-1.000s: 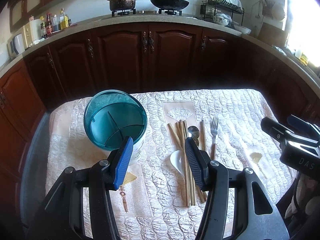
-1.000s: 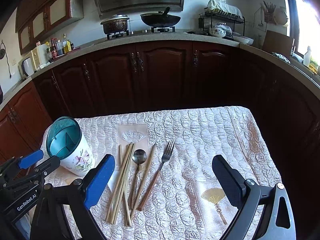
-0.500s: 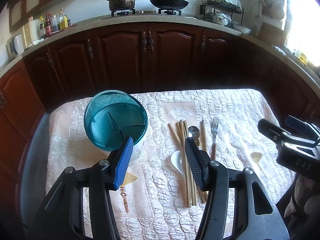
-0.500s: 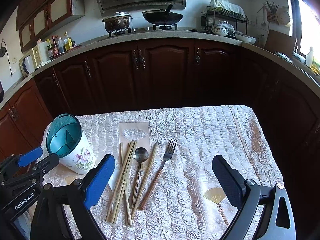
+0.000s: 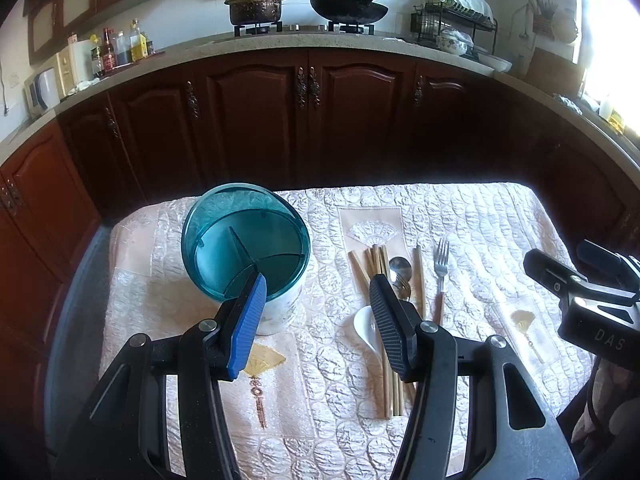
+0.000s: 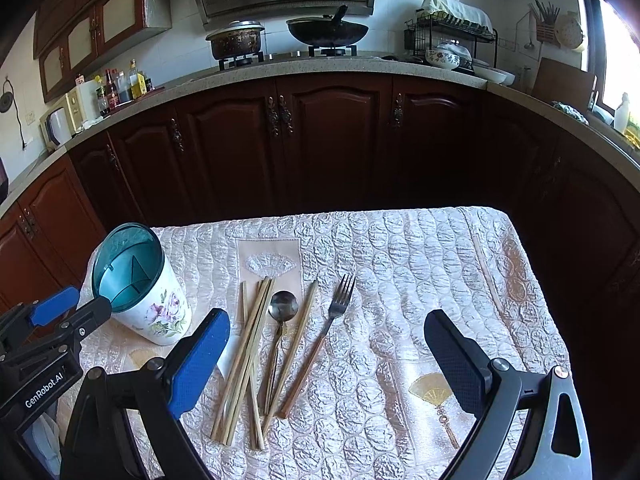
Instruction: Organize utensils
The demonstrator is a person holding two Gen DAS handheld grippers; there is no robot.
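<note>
Both tongs, left (image 5: 318,320) and right (image 6: 326,360), are gaping empty; left finger (image 5: 390,326) is hiding part of the white spoon (image 5: 366,330) and chopsticks (image 5: 390,384).

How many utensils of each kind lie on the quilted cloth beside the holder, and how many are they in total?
Chopsticks: at least 5 (they overlap, so the exact number is unclear)
Metal spoon: 1
Fork: 1
White ceramic spoon: 1
Total: at least 8
</note>
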